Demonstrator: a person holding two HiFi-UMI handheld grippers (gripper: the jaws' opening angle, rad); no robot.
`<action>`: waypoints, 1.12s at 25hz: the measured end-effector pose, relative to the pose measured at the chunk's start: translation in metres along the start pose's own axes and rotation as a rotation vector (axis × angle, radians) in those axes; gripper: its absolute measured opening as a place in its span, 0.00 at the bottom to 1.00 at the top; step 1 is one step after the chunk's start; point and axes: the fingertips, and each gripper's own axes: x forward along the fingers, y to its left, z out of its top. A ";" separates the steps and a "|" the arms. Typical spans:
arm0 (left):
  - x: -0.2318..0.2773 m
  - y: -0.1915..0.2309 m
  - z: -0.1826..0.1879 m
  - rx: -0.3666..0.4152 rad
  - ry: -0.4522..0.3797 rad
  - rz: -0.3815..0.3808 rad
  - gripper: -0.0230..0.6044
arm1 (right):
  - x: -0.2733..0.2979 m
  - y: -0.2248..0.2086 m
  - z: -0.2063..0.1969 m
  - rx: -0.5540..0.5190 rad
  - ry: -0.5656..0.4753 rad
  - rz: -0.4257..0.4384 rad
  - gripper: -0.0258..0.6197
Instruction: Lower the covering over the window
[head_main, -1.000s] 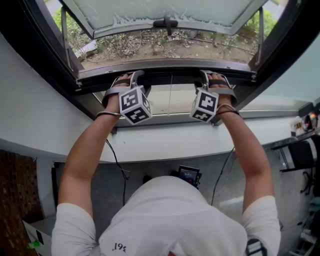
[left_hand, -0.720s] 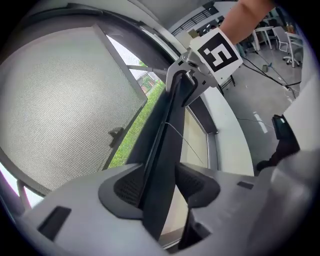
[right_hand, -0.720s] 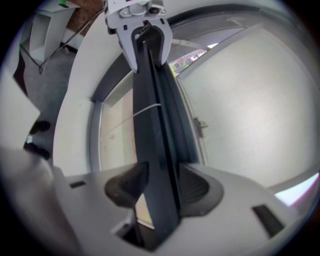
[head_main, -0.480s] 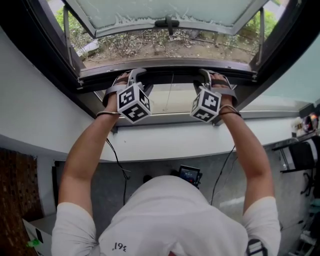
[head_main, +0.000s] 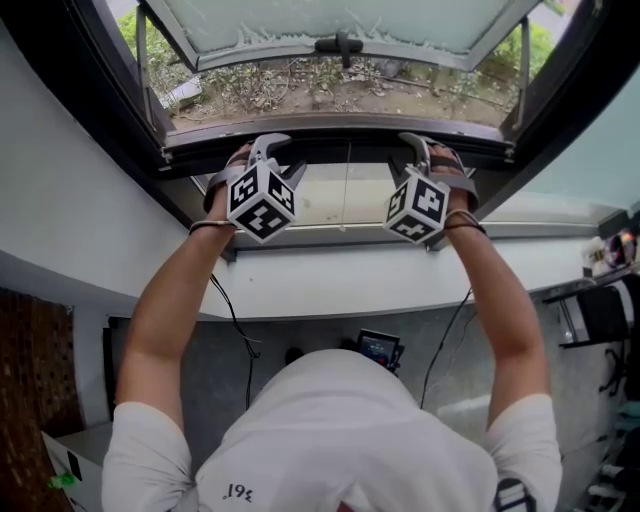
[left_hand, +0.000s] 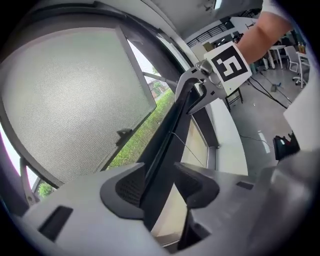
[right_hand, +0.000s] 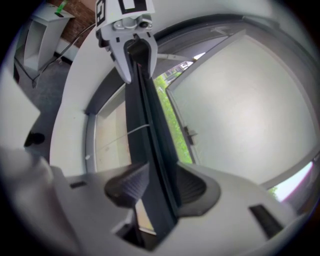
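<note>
Two tongs up at the window, one in each hand, well apart along the covering's dark bar (head_main: 320, 155). Left tongs (left_hand: 159, 184) astride that bar toward its left end, jaws wide and just closing a little, pads right beside the bar's two faces with no clear squeeze. Right tongs (right_hand: 163, 185) likewise astride the bar toward its right end, jaws spread, bar filling the gap between the pads. Bar lying level across the window from left to right. On its far side, bare soil and grass (head_main: 300, 95) below an outward-tilted sash (head_main: 330, 22) of frosted glass with a dark handle (head_main: 337, 45). Just on the near side of the bar, a pale panel (head_main: 310, 195), crossed by a thin cord (head_main: 343, 200) from the bar's middle. Nearer again, a white ledge (head_main: 330, 275). Forearms (head_main: 180, 300) stretched out from a white shirt (head_main: 330, 430) to the tongs.
</note>
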 end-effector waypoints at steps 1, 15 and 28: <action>-0.003 0.002 0.001 -0.013 -0.007 0.003 0.34 | -0.002 -0.001 0.002 0.012 -0.006 0.000 0.32; -0.060 0.030 0.038 -0.328 -0.227 0.070 0.14 | -0.049 -0.032 0.035 0.218 -0.127 -0.082 0.14; -0.117 0.028 0.060 -0.517 -0.400 0.070 0.12 | -0.100 -0.050 0.049 0.494 -0.220 -0.063 0.13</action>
